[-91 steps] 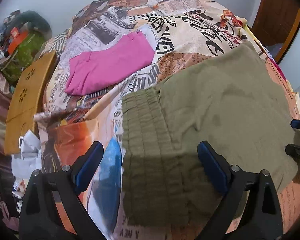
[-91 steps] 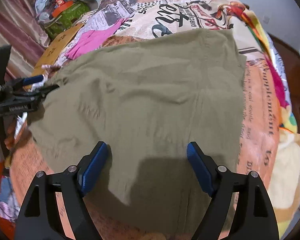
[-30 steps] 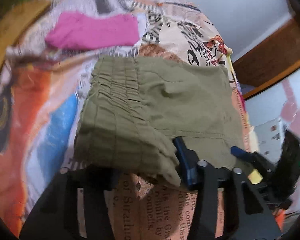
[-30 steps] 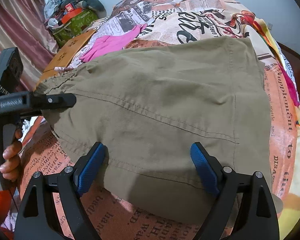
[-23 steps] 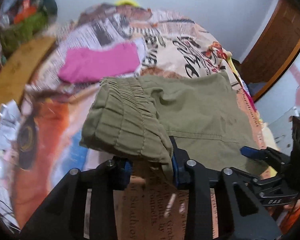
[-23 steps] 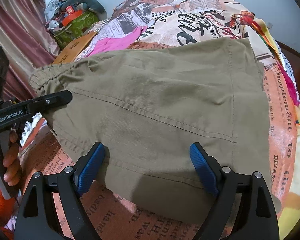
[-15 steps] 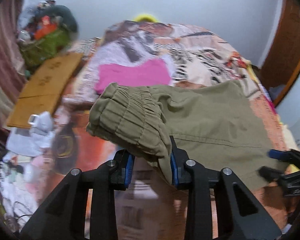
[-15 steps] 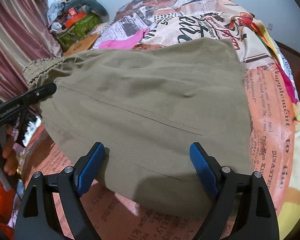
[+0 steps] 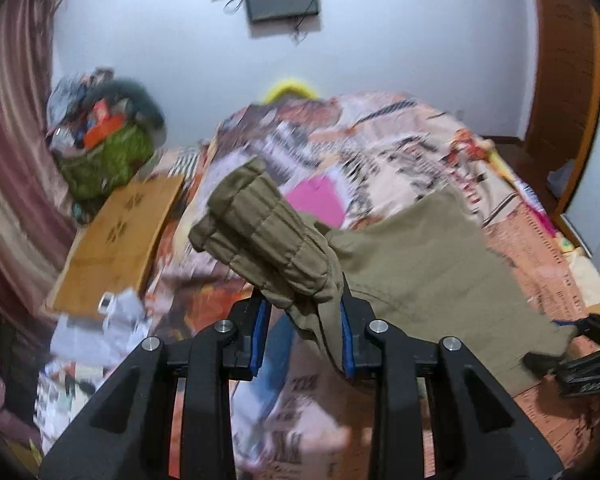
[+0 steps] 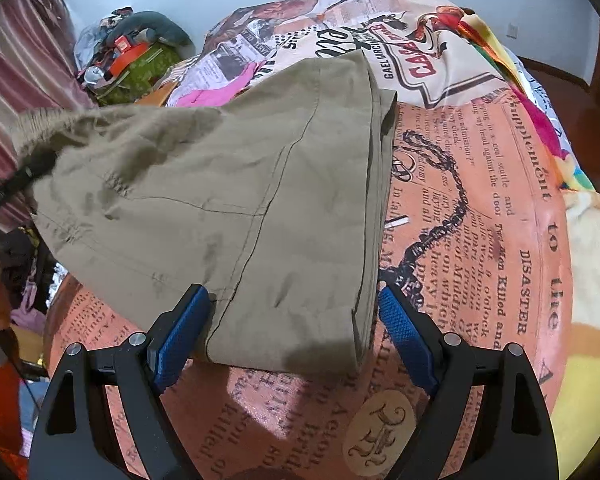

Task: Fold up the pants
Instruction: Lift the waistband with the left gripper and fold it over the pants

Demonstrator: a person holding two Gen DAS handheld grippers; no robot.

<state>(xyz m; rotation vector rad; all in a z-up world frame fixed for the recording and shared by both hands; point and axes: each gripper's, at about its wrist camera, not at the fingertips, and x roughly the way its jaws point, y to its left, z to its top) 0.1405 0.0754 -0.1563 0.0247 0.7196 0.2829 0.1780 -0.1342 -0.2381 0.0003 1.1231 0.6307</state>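
Note:
Olive-green pants (image 10: 228,200) lie on a bed with a newspaper-print cover (image 10: 480,184). My left gripper (image 9: 300,332) is shut on the pants' elastic waistband (image 9: 268,248) and holds it lifted above the bed; the rest of the pants (image 9: 432,256) slopes down to the right. My right gripper (image 10: 294,336) is open, its blue pads on either side of the near edge of the pants, which rests on the bed. The right gripper also shows at the right edge of the left wrist view (image 9: 576,364).
A folded pink garment (image 9: 320,200) lies on the bed beyond the pants. A wooden board (image 9: 116,244) and a green bag with clutter (image 9: 104,152) stand left of the bed. A wooden door (image 9: 564,76) is at the right.
My left gripper closed on the waistband and lifted it up off the bed, the pants sliding left. My right gripper stayed open by the near edge.

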